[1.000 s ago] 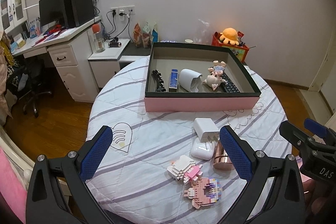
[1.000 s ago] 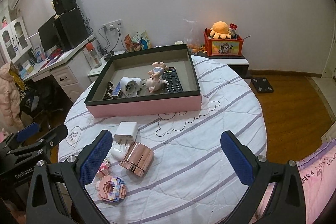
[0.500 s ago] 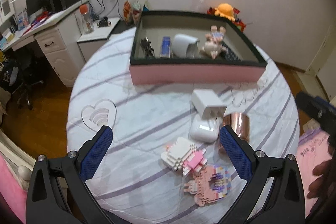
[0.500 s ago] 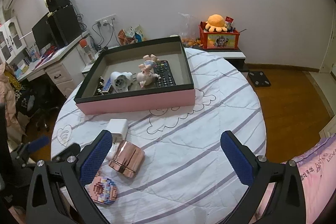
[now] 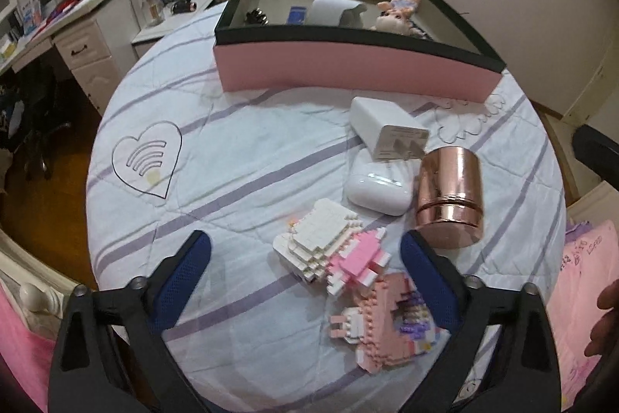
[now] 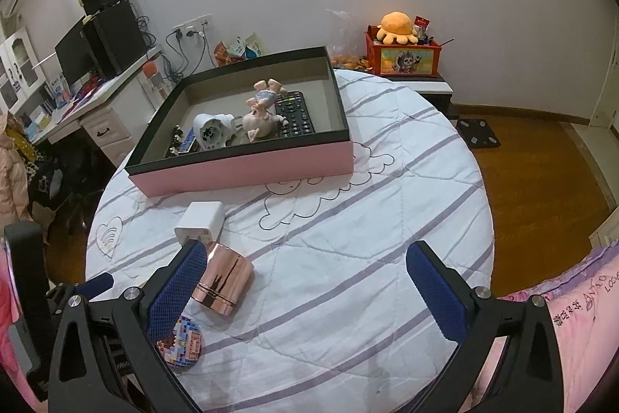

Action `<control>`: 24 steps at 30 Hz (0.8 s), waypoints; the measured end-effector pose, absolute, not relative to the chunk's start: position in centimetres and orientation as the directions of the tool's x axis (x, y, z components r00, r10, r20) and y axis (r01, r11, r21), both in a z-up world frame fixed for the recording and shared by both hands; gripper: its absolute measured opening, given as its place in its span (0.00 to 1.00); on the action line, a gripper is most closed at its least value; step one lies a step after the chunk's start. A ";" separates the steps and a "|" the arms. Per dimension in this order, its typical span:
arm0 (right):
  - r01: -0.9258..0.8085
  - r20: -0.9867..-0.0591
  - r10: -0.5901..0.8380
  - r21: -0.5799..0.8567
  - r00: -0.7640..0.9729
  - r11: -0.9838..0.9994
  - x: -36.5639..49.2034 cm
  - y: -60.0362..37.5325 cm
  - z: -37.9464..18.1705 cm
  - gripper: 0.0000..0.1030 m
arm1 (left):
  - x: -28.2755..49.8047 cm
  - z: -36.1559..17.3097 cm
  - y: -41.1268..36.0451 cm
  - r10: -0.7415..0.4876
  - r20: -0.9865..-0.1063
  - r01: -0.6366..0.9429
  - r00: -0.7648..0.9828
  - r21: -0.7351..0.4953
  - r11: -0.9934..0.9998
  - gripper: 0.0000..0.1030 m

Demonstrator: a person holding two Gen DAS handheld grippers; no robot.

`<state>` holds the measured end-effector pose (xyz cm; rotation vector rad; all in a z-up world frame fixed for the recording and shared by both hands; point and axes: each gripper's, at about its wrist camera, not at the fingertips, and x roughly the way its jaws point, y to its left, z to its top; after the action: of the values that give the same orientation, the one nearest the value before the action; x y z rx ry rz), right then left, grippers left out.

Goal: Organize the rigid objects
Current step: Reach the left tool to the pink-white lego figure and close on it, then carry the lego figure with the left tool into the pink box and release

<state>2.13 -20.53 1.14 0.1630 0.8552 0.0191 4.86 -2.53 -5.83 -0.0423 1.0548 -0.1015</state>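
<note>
My left gripper point(image 5: 305, 258) is open and hovers over a white and pink block figure point(image 5: 329, 250) on the round table. A pink block donut point(image 5: 390, 324), a white earbud case point(image 5: 377, 188), a white charger point(image 5: 390, 132) and a copper tin point(image 5: 450, 196) lie around it. A pink box point(image 5: 348, 64) at the back holds a doll point(image 5: 394, 16), a white plug and a remote. My right gripper point(image 6: 305, 281) is open above bare cloth, the copper tin point(image 6: 224, 279) and the charger point(image 6: 201, 221) to its left. The box point(image 6: 247, 169) shows behind them.
The table point(image 6: 367, 239) has a white striped cloth with a heart print point(image 5: 149, 157). A desk with a monitor point(image 6: 96, 53) stands at the left. A red toy box point(image 6: 406, 57) stands behind the table. Pink bedding point(image 6: 572, 304) lies at the right.
My left gripper has moved forward and down toward the block figures, which now sit between its fingers. My right gripper has pulled back a little and turned slightly left.
</note>
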 end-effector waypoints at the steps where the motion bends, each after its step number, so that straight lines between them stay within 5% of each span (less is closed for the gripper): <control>1: 0.052 -0.751 0.083 0.154 0.655 0.987 2.2 -20.7 1.0 1.00 | 5.1 -6.2 -2.5 -0.112 -0.872 0.061 0.477 -0.094 0.994 0.83; 7: 0.048 -0.754 0.088 0.156 0.651 0.987 2.6 -20.7 0.8 1.00 | 5.4 -6.8 -2.3 -0.142 -0.869 0.066 0.473 -0.126 0.990 0.59; 24: 0.029 -0.752 0.100 0.156 0.651 0.987 3.3 -19.8 1.0 1.00 | 5.6 -3.6 -0.4 -0.172 -0.821 0.071 0.544 -0.160 0.985 0.59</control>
<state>3.34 -19.84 1.01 0.1593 0.8615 0.0407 5.65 -0.37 -3.55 -0.1120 0.9860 -0.1445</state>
